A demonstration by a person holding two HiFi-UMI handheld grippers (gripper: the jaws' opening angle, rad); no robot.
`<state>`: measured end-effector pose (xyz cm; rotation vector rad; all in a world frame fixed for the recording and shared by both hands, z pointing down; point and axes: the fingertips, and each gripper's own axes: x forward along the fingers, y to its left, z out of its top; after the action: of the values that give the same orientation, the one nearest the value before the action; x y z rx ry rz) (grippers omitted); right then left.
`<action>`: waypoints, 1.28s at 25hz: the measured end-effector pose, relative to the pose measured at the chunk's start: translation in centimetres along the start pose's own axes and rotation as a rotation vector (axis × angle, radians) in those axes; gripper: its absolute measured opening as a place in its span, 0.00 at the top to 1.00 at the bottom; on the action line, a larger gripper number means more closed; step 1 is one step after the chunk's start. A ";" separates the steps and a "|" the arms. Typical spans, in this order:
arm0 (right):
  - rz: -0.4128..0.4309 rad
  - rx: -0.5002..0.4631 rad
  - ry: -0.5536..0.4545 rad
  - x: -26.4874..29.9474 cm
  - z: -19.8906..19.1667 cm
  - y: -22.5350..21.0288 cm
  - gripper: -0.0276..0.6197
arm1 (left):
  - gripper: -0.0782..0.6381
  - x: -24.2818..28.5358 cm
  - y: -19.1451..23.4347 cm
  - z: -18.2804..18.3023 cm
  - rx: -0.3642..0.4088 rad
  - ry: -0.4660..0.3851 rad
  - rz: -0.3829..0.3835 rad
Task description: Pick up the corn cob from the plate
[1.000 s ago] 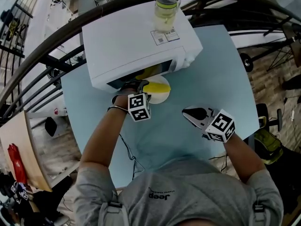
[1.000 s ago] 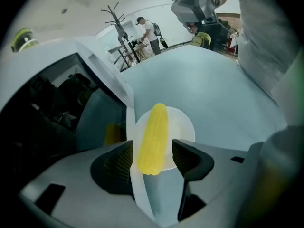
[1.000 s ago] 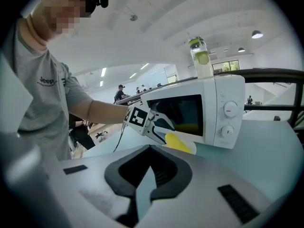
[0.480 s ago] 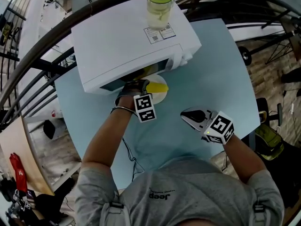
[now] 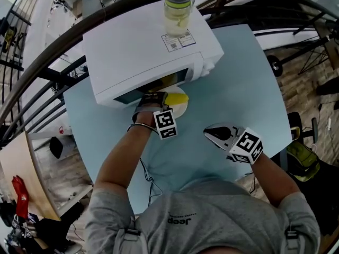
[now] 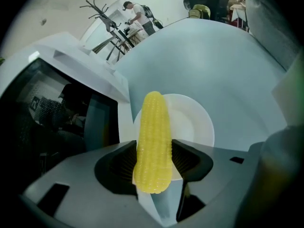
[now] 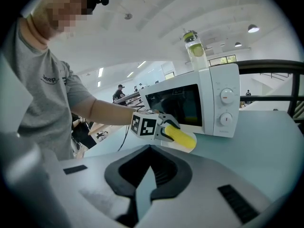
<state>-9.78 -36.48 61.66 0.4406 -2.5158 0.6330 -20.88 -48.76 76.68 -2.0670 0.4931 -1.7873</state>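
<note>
While the left gripper (image 6: 153,161) reaches down to the white plate (image 6: 195,127) in front of the microwave (image 5: 143,46), its jaws are closing on the corn cob (image 6: 153,139). The ribbed pads touch the cob on both sides near its near end. The rest of the cob sticks out past the jaws over the plate; whether it touches the plate I cannot tell. The plate sits on the pale blue table (image 5: 238,83), just beside the microwave's dark door. A bottle (image 5: 176,10) of yellowish liquid stands on top of the microwave at its far edge. The right gripper (image 7: 151,175) hovers over the table to the right, well apart from the plate, its jaws together with nothing between them.
</note>
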 end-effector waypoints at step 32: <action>-0.056 -0.206 -0.376 -22.9 9.3 8.5 0.93 | 0.56 -37.0 7.5 14.5 -0.421 -0.208 0.430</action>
<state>1.89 -29.95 39.20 0.5965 -2.8727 0.2832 -11.79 -36.66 39.14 -2.1586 1.2279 -1.2820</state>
